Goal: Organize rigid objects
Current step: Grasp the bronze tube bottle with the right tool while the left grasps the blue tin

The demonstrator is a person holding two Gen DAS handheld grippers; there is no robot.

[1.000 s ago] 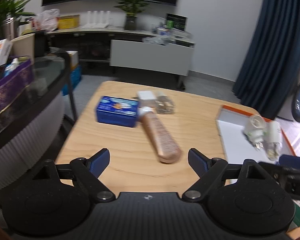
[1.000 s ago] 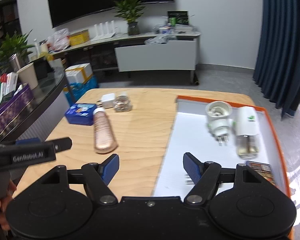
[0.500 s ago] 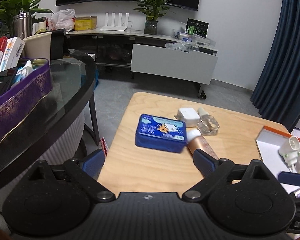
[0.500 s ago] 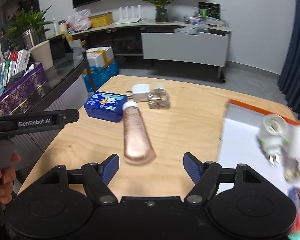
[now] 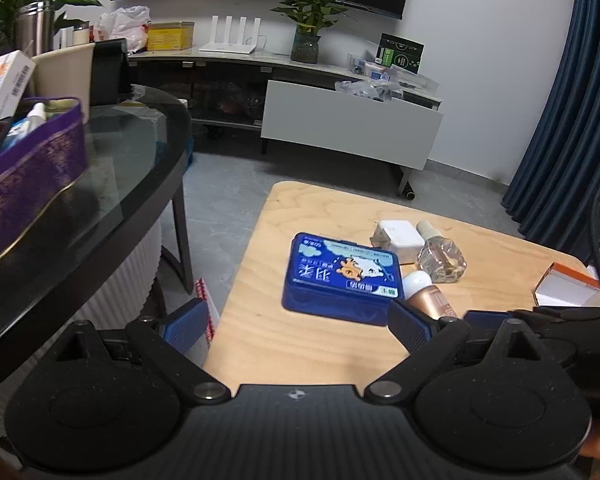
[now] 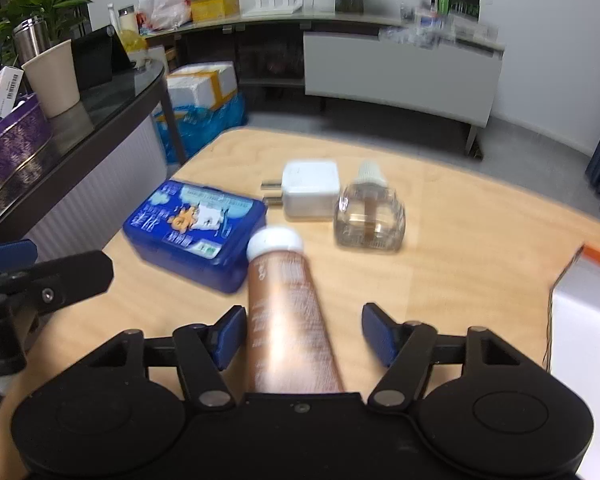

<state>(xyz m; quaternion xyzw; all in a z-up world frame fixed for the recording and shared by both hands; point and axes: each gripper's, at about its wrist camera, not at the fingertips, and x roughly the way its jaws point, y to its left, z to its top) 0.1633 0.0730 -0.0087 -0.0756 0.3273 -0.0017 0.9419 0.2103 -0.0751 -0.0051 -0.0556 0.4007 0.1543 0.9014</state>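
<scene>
A copper tube with a white cap (image 6: 288,312) lies on the wooden table (image 6: 460,240), between the open jaws of my right gripper (image 6: 304,334); the fingers stand apart from it. Behind it lie a blue tin (image 6: 196,228), a white charger (image 6: 310,194) and a clear glass bottle (image 6: 370,218). My left gripper (image 5: 296,326) is open and empty at the table's left front edge, with the blue tin (image 5: 342,278), the charger (image 5: 398,236), the bottle (image 5: 440,258) and the tube's cap (image 5: 420,282) ahead of it.
A white tray with an orange rim (image 6: 588,316) sits at the table's right, also in the left wrist view (image 5: 568,290). A dark glass table (image 5: 112,184) with a purple box (image 5: 32,168) stands to the left. A TV bench (image 5: 352,128) lines the far wall.
My right gripper has moved left from the tray and down, so the tube now lies between its jaws. My left gripper has shifted left toward the table's edge.
</scene>
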